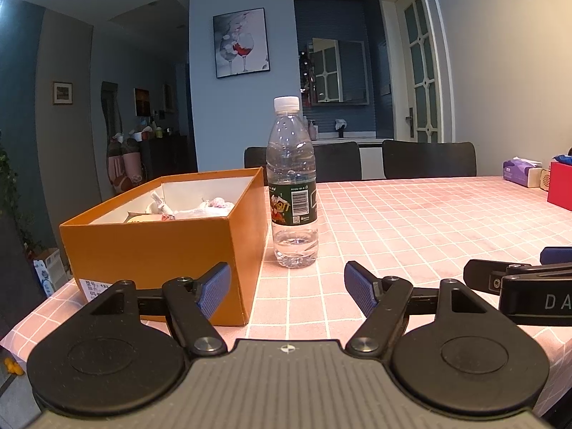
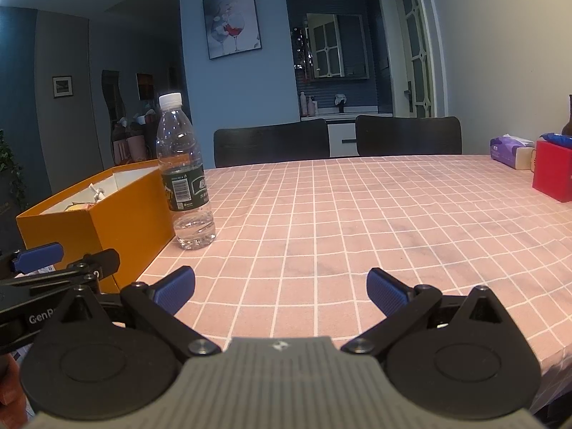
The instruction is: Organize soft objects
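One orange box (image 1: 157,246) at the left of the left wrist frame, with several pale soft items (image 1: 200,207) bunched inside, too jumbled to count. One clear water bottle (image 1: 292,182) at centre, just beside the box. Two dark chairs: one (image 1: 338,161) behind the bottle, one (image 1: 429,159) to its right. One purple tissue pack (image 1: 520,171) and one red box (image 1: 560,186) at the right edge. One wine-glass picture (image 1: 241,43) at upper centre. Two grippers: the left gripper (image 1: 286,287) at bottom centre, the right gripper (image 2: 280,289) likewise in its own frame

A home dining room: checked tablecloth (image 2: 357,214), dark chairs (image 2: 407,136), framed wine-glass picture (image 1: 241,43).
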Demonstrator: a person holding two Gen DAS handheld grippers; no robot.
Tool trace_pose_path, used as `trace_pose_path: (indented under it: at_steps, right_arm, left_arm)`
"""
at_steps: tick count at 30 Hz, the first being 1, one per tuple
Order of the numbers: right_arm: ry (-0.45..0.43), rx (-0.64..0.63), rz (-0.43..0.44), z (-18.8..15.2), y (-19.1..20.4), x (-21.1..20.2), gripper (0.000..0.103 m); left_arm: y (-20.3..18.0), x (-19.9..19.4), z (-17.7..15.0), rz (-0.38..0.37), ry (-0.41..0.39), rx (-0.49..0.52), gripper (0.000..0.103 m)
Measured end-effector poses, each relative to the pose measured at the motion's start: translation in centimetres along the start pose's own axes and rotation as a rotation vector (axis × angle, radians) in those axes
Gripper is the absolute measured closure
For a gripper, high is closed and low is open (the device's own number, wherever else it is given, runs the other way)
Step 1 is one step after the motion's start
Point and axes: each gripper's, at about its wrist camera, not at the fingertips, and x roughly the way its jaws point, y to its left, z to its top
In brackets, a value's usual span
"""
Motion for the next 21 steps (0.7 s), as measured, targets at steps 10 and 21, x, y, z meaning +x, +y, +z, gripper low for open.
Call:
trace_pose_path:
  at_steps: [10,21]
  right_arm:
    - [-0.004,-0.009,0.005,-0.01,0.09,0.07,0.003]
    - [-0.001,-0.029,0.009,-0.01,0.33,0.22,0.003]
  left_arm:
    - [0.31,0.34,-0.13,0.003,0.017,-0.001,0.017]
    - [0.48,0.44,-0.01,0.001,0.014,-0.013,0.012]
